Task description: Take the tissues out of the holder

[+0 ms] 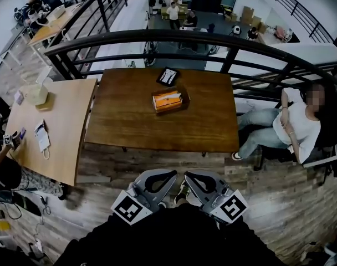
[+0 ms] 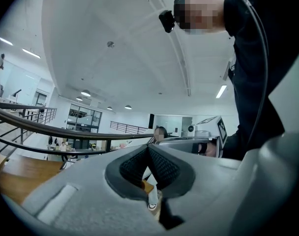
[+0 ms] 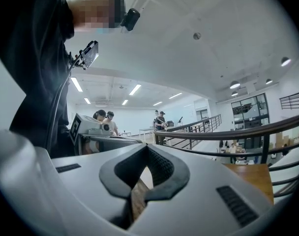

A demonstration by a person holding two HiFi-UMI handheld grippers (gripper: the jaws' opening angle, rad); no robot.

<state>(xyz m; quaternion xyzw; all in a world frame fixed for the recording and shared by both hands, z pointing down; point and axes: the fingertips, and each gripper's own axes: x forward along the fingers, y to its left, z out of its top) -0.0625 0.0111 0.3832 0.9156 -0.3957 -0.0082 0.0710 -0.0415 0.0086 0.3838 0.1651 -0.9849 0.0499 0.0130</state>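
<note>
— What's the biggest thing in front of the claws?

— A dark wooden table, straight ahead of both of them, with a curved black railing past its far edge. Both claws are short of the table's near edge, over plank floor.

— And off to the sides?

— A paler table stands ahead and to the left of the left gripper. A seated person in a white top is ahead and out to the right of the right gripper.

— How do the claws stand?

— Side by side, close together, tips nearly meeting. On each, the jaws are closed tip to tip with nothing held; only floor and table show through the gap behind the pads. Their marker cubes sit at the rear.

— Where's the tissue holder?

— Near the middle of the dark table, well ahead of both claws, untouched. It's a brown box, and the tissues lie in it, orange and white showing at the top.

— Anything smaller?

— A small black item just beyond the holder, farther from the claws.
</note>
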